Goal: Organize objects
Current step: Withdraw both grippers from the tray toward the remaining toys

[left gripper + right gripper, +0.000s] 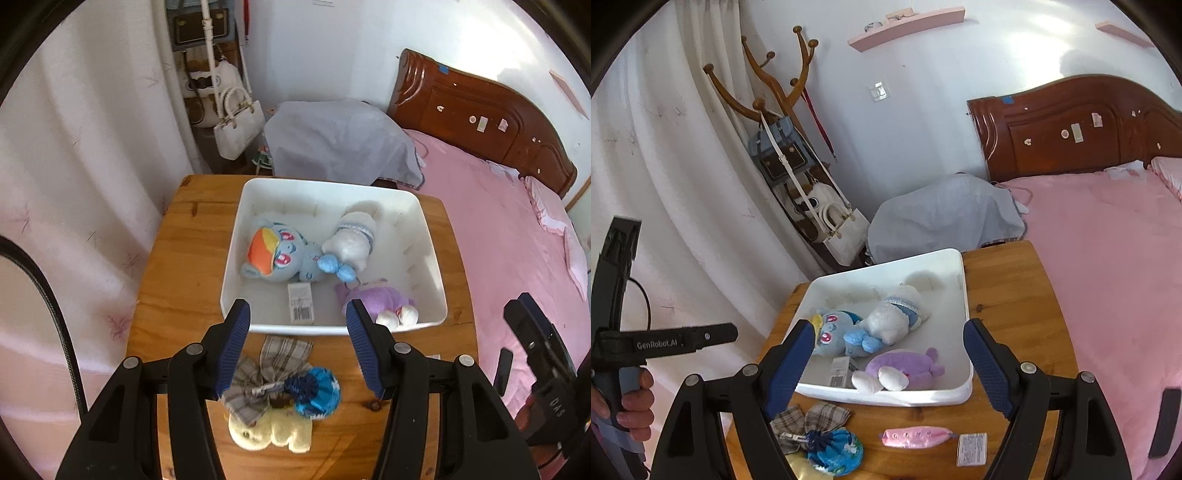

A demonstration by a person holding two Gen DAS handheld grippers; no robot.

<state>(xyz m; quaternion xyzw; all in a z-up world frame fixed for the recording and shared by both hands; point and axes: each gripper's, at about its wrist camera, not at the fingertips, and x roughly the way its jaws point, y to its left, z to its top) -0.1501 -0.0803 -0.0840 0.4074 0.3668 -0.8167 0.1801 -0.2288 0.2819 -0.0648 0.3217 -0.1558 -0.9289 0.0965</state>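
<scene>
"GenRobot.AI" in pale letters on the black bar of the left claw (683,341), seen from the right wrist view. "DAS" in grey letters on the black body of the right claw (554,400), seen at the edge of the left wrist view. Barcode tag (301,304) in the white bin (332,188): bars visible, print too small to read. White label (971,448) on the counter (1008,295): fine print, unreadable.

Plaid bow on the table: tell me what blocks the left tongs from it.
Nothing visible does. The left tongs hang open above the plaid bow, which lies uncovered on the wooden table before the white bin.
</scene>
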